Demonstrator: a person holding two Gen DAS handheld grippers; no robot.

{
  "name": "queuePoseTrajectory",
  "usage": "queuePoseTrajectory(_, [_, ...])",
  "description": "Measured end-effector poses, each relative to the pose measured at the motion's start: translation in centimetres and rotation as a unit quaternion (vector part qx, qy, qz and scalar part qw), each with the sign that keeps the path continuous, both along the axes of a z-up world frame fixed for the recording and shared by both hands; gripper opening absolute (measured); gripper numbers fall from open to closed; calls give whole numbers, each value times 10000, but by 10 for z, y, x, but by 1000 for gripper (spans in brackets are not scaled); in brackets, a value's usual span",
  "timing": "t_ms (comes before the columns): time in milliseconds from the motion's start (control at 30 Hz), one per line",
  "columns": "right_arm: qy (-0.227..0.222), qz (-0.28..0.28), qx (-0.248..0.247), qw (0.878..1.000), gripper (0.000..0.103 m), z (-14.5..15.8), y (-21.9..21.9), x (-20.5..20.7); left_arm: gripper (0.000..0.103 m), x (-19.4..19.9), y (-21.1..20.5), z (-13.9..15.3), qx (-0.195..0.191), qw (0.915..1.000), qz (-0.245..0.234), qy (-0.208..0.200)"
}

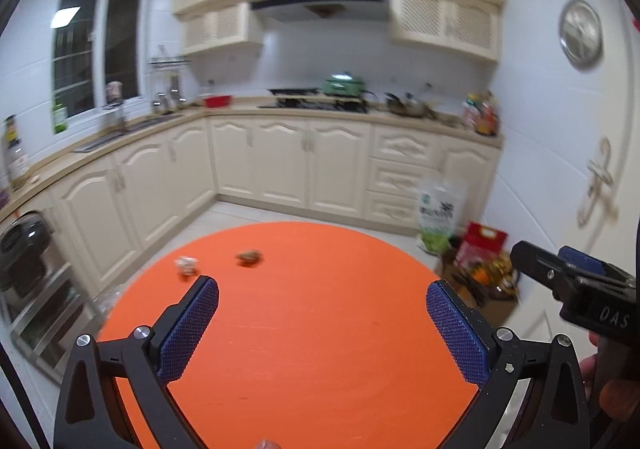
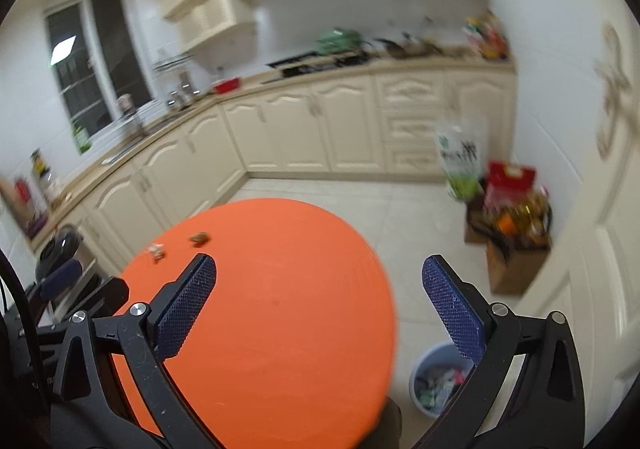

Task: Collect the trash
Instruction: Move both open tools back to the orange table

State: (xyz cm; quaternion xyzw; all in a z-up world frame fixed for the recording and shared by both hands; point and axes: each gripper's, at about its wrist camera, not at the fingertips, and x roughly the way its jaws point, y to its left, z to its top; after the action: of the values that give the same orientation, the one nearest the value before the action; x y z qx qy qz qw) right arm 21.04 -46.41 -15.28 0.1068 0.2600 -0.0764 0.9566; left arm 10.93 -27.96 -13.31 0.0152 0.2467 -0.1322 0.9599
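Scraps, a white crumpled scrap [image 1: 186,264] and a brown scrap [image 1: 249,258], lie left of centre on the orange surface [image 1: 320,329]. Left gripper [image 1: 322,313] and right gripper [image 2: 319,293] fingers spread apart, empty. Blue bin [image 2: 438,379] lower right on the floor.

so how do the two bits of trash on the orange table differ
The pale scrap is whitish and looks like crumpled paper; the brown scrap is dark and lumpy. The pale scrap lies further left, nearer the table edge, while the brown scrap sits a little further in. The pale scrap is closer to the left tool finger. Both are small, lie loose on the far side of the table, apart from each other, and neither is gripped.
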Motion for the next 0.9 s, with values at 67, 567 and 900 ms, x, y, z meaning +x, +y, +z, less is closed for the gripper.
queuePoseTrajectory(67, [-80, 191, -189, 9996, 103, 8, 31, 7, 102, -10, 19, -2, -72, 9997, 223, -86])
queuePoseTrajectory(567, [-320, 946, -807, 9917, 103, 4, 146, 30, 102, -93, 51, -37, -382, 9884, 1429, -342])
queuePoseTrajectory(900, [165, 1083, -704, 9915, 103, -28, 133, 79, 102, -27, 42, -49, -300, 9883, 1490, 112])
